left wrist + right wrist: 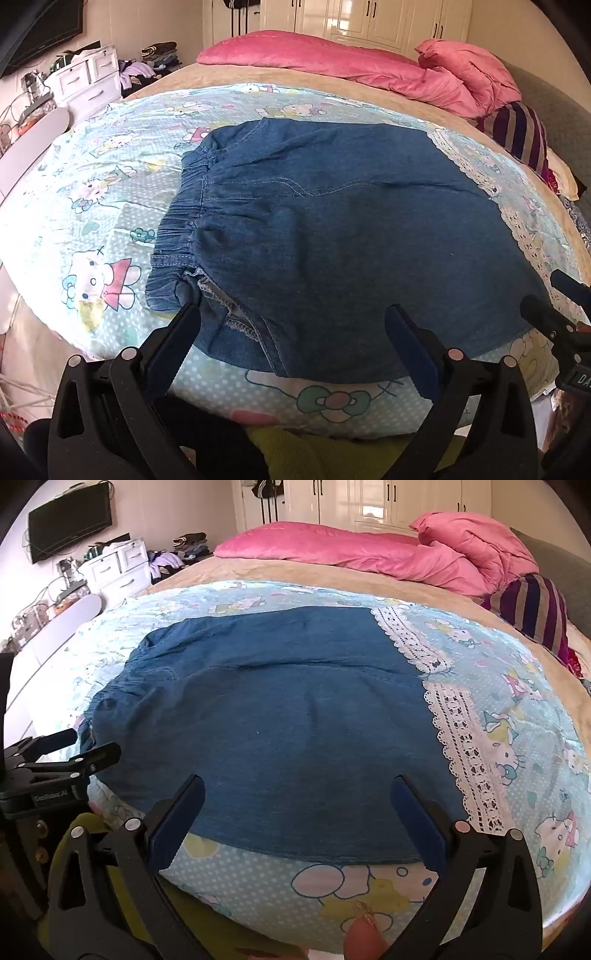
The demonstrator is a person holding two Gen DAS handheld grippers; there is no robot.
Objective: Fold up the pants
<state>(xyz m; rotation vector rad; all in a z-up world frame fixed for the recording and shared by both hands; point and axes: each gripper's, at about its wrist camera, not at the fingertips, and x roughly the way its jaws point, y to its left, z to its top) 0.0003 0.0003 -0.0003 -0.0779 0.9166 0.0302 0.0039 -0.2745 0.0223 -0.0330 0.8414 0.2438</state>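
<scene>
The pants (332,229) lie flat on the sheet (92,177), and they're short denim ones with white lace (458,753) at the leg hems. The long axis runs side to side across both views: the elastic waistband (184,206) is at the left end of the pants and the lace at the right end. A seam line down the middle suggests the two legs lie side by side, one nearer the grippers and one farther, so I'd say no fold across the length is made yet.

Both grippers sit at the near long edge of the pants. The left gripper (291,317) is by the waistband end, with its left finger right at the bunched waistband corner where the inside seam shows. Its fingers are spread wide and nothing is between them. The right gripper (297,788) is further along the same near edge, closer to the lace, also spread wide and empty. Whether any fingertip is actually touching the denim I can't tell; they look to be hovering just over the edge.

So the split is obvious: left is nearer the waistband, right is nearer the lace. My guess is that each one pinches its own end and one end gets carried across to meet the other.

Past the pants is a pink quilt (332,62) at the far side.
</scene>
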